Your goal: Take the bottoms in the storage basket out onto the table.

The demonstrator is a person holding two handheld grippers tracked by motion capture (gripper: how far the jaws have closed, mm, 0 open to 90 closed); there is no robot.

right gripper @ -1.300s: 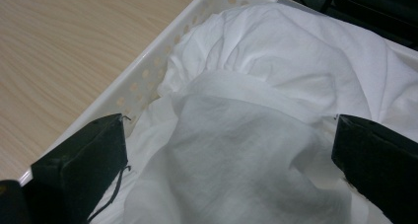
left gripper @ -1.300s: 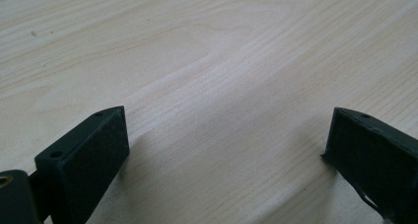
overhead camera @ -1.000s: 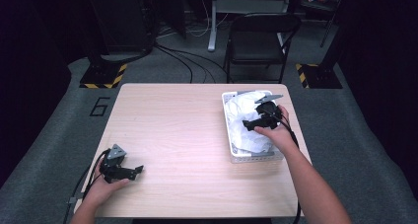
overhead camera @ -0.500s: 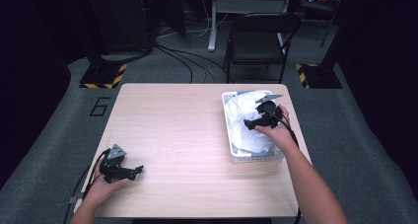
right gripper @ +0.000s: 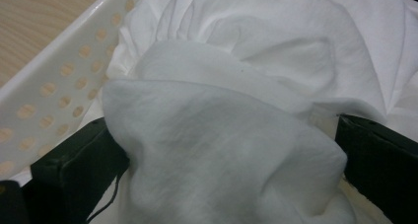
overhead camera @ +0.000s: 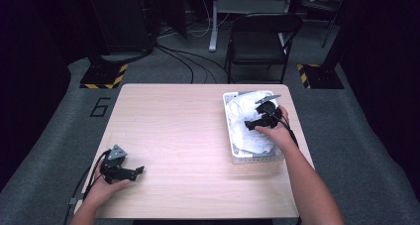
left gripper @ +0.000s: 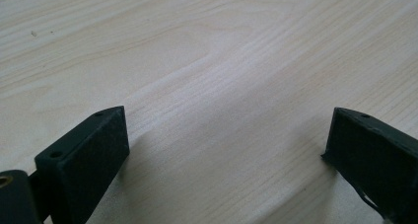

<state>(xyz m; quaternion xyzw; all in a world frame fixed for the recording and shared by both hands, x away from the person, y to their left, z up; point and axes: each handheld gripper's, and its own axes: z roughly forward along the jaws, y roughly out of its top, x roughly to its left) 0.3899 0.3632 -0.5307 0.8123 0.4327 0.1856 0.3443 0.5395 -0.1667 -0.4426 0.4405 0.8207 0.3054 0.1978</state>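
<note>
High view. The worktop (overhead camera: 198, 136) carries a white perforated basket (overhead camera: 229, 131) at its right side, heaped with white cloth (overhead camera: 247, 121). The right tongs (overhead camera: 250, 125) reach into the basket over the cloth; the left tongs (overhead camera: 140, 170) lie low near the front left corner, well apart from the basket. How wide either pair stands cannot be told from here.

Left gripper view. The left tongs (left gripper: 224, 150) stand wide open above bare wood, holding nothing.

Right gripper view. The right tongs (right gripper: 226, 150) stand wide apart with a bunched fold of cloth (right gripper: 217, 150) between the jaws, not yet pinched. The basket (right gripper: 54, 81) wall runs along the left. The step in hand is probably grasping the cloth. To do it well, close on the thick fold, clear of the wall, then lift straight up so that the basket is not dragged.

The gripper views supply the jaw openings; the high view alone gives the layout of both hands.
</note>
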